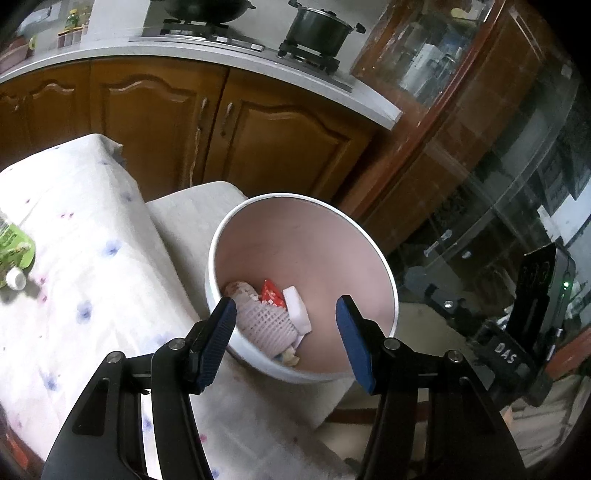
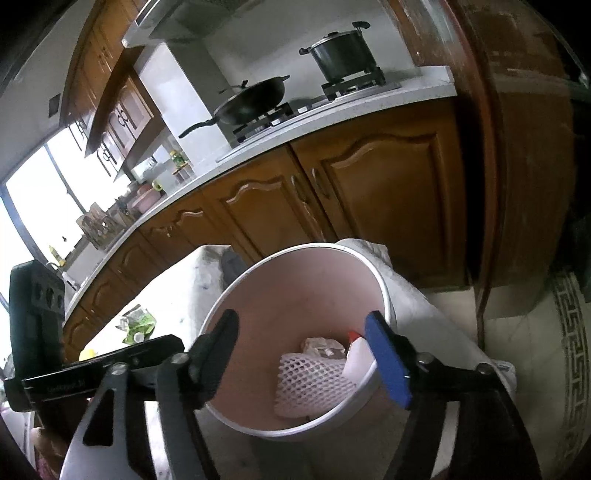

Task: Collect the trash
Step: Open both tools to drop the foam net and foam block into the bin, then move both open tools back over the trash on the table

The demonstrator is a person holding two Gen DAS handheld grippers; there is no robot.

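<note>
A white trash bin [image 1: 218, 236] with a pink inside stands beside the cloth-covered table [image 1: 74, 295]. In it lie a white foam net [image 1: 264, 321], a red wrapper [image 1: 271, 293] and a white block [image 1: 297, 310]. My left gripper [image 1: 286, 338] is open and empty just above the bin's near rim. A green pouch with a white cap [image 1: 13, 254] lies on the table at far left. In the right wrist view my right gripper [image 2: 306, 354] is open and empty over the bin [image 2: 386, 291]; the foam net [image 2: 310, 380] and the green pouch [image 2: 138, 325] show there too.
Wooden kitchen cabinets [image 1: 258, 125] and a counter with a stove, a pot [image 1: 317, 31] and a wok [image 2: 255, 98] stand behind. A wooden and glass cabinet [image 1: 461, 129] is at the right. The right gripper's body [image 1: 532, 332] is at the right of the bin.
</note>
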